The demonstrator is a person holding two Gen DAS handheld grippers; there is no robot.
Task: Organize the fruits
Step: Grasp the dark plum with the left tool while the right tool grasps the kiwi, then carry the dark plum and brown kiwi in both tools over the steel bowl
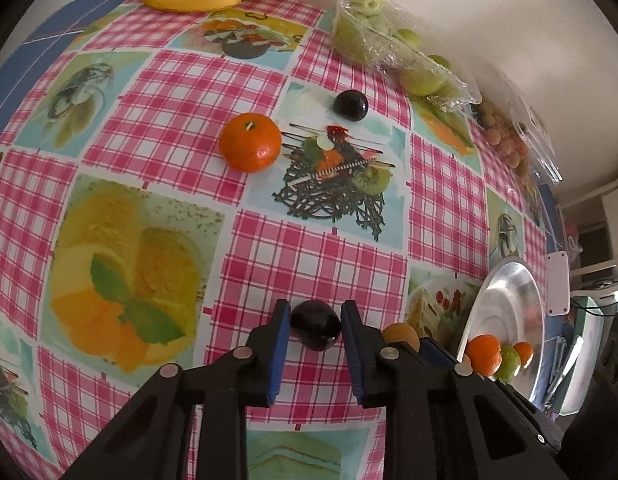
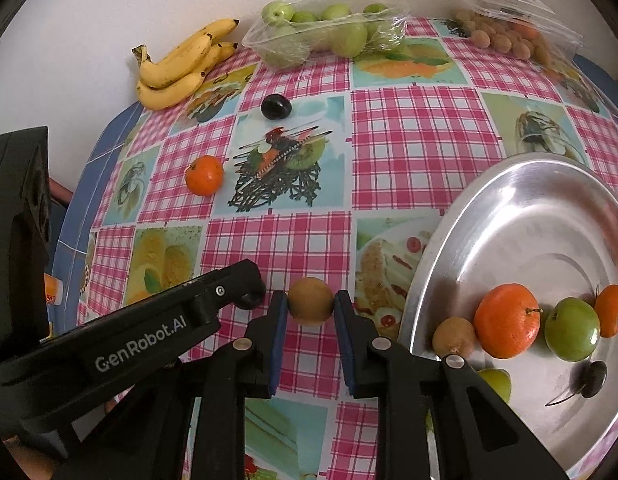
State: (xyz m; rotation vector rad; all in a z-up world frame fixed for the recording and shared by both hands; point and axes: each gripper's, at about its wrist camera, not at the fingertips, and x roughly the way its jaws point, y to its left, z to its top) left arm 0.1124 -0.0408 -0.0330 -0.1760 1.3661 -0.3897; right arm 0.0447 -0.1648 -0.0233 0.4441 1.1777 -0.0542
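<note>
My left gripper (image 1: 315, 314) is shut on a dark plum (image 1: 313, 332), its blue pads pressing both sides just above the checked tablecloth. My right gripper (image 2: 311, 302) is shut on a round brownish fruit (image 2: 311, 308), which also shows in the left wrist view as the brownish fruit (image 1: 401, 334). A steel plate (image 2: 529, 220) to the right holds a mandarin (image 2: 507, 322), a green fruit (image 2: 572, 330), a second mandarin (image 2: 611, 311), a brown fruit (image 2: 455, 336) and a dark plum (image 2: 595, 378). Loose on the cloth lie a mandarin (image 1: 250, 142) and another dark plum (image 1: 351, 106).
Bananas (image 2: 181, 68) lie at the back left by the wall. A clear tray of green fruits (image 2: 329, 34) and a plastic box of small brown fruits (image 2: 509, 36) stand along the back. The table's blue edge (image 2: 105, 144) runs on the left.
</note>
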